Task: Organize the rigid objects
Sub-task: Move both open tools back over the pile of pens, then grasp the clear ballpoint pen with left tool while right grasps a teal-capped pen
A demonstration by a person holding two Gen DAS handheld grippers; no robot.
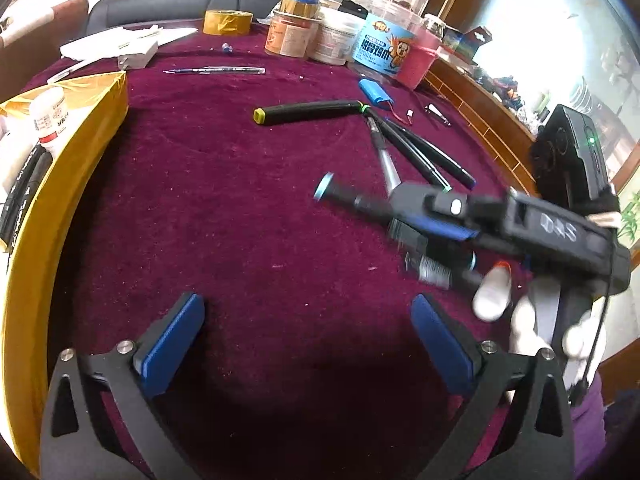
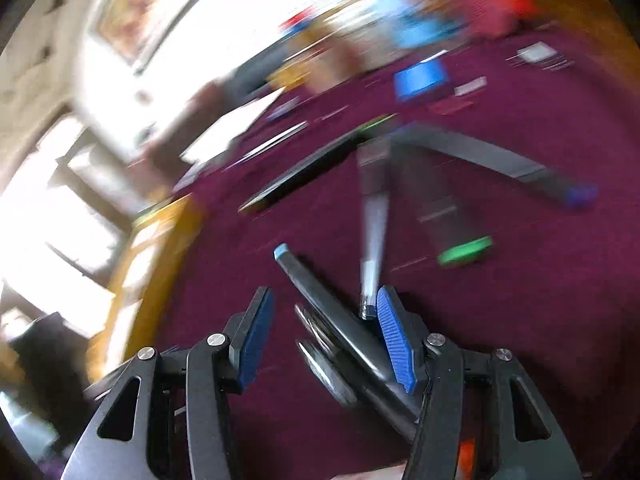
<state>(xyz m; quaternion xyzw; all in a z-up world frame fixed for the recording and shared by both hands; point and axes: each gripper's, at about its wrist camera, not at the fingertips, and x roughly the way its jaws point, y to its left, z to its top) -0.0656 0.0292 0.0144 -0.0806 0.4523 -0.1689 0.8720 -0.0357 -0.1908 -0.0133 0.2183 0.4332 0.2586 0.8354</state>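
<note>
Currently, in the left wrist view, the left tongs [image 1: 308,344] are released, blue pads wide apart above the maroon worktop [image 1: 224,200], with nothing between them. To the right, the right tongs [image 1: 416,216] appear blurred, with a black marker with a light-blue end cap [image 1: 344,194] projecting from them toward the left. A gloved hand [image 1: 520,312] is visible under that tool. Farther back lie a black marker with a yellow end [image 1: 308,112], a silver pen [image 1: 386,160] and two dark pens [image 1: 424,156] fanned beside it. A yellow box [image 1: 80,140] stands at the left edge, holding a white bottle [image 1: 50,118]. A group of jars [image 1: 344,36], a tape roll [image 1: 227,22] and a blue battery pack [image 1: 374,90] occupy the far side.

In the right wrist view, the background is heavily smeared. The right tongs [image 2: 324,340] show a clear gap between the pads; the black marker with a light-blue end cap [image 2: 320,300] lies diagonally between them, against the right-hand pad and clear of the left-hand one. Whether it is clamped cannot be determined. The silver pen [image 2: 374,240] and a green-capped marker [image 2: 448,220] lie beyond on the worktop [image 2: 520,300].
</note>
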